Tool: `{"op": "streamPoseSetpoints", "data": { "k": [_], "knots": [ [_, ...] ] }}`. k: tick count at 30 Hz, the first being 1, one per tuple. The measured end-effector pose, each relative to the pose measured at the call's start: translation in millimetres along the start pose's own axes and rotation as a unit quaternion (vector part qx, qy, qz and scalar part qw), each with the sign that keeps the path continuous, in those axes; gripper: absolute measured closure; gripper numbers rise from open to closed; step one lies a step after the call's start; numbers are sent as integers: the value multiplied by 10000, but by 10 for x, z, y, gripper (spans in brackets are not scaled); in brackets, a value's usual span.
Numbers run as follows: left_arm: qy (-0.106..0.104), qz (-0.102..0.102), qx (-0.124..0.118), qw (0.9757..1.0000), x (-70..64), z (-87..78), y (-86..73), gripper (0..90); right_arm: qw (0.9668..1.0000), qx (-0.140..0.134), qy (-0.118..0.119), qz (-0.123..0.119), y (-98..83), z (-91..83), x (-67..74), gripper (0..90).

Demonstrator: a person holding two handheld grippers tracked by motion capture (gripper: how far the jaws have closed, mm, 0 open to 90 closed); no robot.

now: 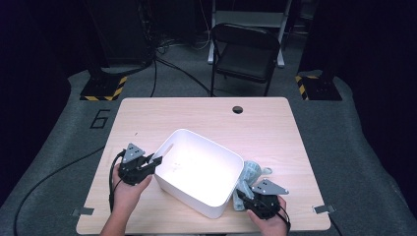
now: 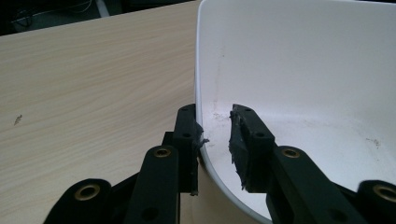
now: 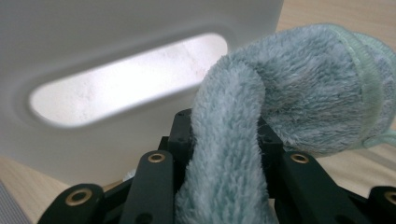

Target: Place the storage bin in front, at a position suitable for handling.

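**Bin rim straddled at left, towel pinched at right**

Wooden table (image 1: 147, 118) under me, nothing on its far half. White plastic bin (image 1: 196, 169) sits slantwise at mid-table, toward my side, its inside bare. My left gripper (image 1: 153, 162) is at the bin's left end; in the left gripper view its jaws stand apart astride the rim, one outside against the wall, the other inside and clear of it. Pale green fluffy towel (image 1: 251, 172) lies bunched just beside the bin's right end. My right gripper (image 1: 242, 192) is clamped on a fold of that towel, close before the bin's slotted handle (image 3: 126, 81).
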State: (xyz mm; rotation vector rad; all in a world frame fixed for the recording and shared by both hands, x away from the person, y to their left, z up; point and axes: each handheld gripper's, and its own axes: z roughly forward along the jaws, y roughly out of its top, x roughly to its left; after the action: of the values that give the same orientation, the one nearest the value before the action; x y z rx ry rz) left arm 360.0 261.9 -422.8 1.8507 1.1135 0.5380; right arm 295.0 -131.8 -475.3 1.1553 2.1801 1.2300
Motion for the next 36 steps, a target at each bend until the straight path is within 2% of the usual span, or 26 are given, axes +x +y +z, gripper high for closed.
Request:
{"op": "streamPoseSetpoints", "data": {
  "k": [7,11,15,21,28,31,36],
  "knots": [
    [-3,2,9,10000,-2,3,1,717,9987,-493,61,-114,203,-269,74,671],
    [3,6,9,10000,-4,4,-1,715,9980,-586,56,-213,255,-325,94,671],
    [7,3,2,10000,-8,5,-2,713,9987,-456,81,-214,207,-270,63,674],
    [1,-2,8,10000,-8,6,-1,711,9996,-31,143,-260,101,-113,46,676],
    [4,0,8,10000,-9,7,-2,710,9990,341,271,-42,-61,70,2,676],
    [0,-8,7,10000,-10,7,-3,708,9984,488,280,-24,-115,133,-1,676],
    [-7,-14,5,10000,-13,9,-4,699,9985,444,306,-33,-105,104,8,676]
  ]
}}
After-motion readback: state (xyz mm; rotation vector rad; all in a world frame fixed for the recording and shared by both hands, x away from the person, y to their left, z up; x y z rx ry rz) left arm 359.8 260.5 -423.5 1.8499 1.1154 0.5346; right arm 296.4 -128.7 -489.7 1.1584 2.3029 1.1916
